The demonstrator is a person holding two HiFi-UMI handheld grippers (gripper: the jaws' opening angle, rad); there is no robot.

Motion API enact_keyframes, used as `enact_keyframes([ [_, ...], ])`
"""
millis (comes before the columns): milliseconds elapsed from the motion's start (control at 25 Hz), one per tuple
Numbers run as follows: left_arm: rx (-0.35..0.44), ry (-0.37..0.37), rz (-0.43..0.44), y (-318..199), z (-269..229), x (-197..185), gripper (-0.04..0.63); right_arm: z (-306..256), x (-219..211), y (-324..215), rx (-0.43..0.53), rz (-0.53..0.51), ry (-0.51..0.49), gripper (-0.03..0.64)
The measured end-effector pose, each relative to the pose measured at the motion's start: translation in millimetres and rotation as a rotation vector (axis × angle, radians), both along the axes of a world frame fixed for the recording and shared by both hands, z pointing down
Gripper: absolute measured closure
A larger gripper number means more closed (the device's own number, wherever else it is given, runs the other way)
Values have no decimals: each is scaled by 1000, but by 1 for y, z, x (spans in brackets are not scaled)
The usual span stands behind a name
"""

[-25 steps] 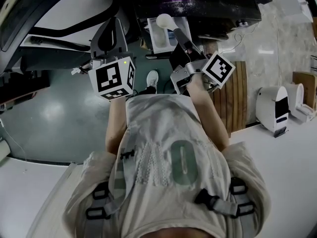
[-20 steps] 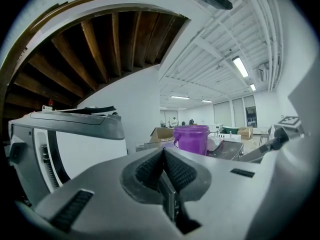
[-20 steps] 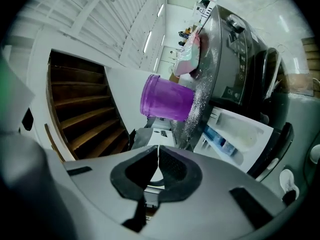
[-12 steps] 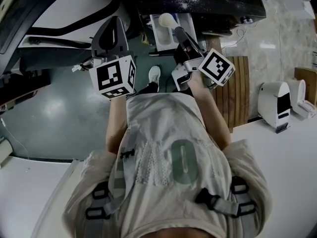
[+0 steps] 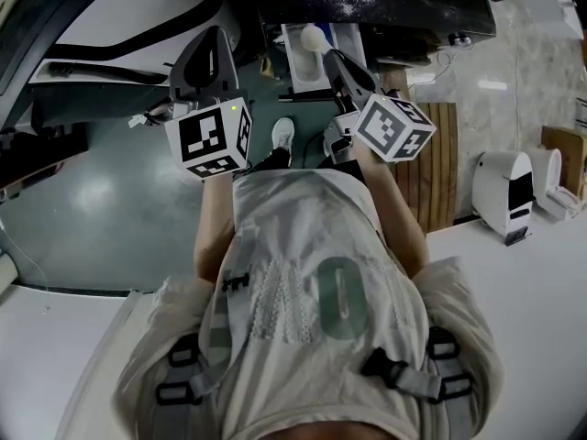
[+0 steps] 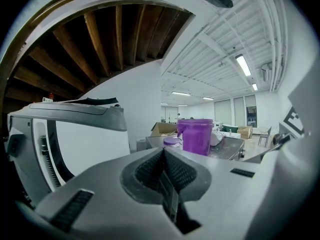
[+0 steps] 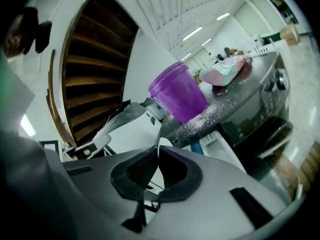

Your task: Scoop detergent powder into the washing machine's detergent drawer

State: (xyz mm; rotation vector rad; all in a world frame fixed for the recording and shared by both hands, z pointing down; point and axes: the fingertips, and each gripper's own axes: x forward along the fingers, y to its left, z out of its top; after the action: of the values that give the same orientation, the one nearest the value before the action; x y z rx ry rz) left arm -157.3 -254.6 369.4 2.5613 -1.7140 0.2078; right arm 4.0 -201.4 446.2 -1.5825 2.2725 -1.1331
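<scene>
Right gripper [image 5: 337, 64], jaws clamped on the scoop [image 5: 315, 37], has rolled and moved farther over the drawer [image 5: 295, 60]; tipping looks begun; left gripper [image 6: 165, 179] idle, jaws closed, empty.

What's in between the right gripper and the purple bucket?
The white scoop, pinched in the right gripper, pokes toward the purple bucket. The head view shows it best, above the open drawer.

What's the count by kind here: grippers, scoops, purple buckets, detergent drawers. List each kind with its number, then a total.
Grippers: 2, the left gripper and the right gripper
Scoop: 1, clamped in the right gripper
Purple bucket: 1
Detergent drawer: 1
Total: 5
</scene>
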Motion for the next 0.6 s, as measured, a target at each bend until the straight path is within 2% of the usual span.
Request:
enact_keyframes([
  [320,-9,8,2,-5,4,-1,575,-7,-19,-1,114,-161,448,606],
  [600,-17,14,-5,-7,8,-8,575,-7,-26,-1,166,-246,671,606],
])
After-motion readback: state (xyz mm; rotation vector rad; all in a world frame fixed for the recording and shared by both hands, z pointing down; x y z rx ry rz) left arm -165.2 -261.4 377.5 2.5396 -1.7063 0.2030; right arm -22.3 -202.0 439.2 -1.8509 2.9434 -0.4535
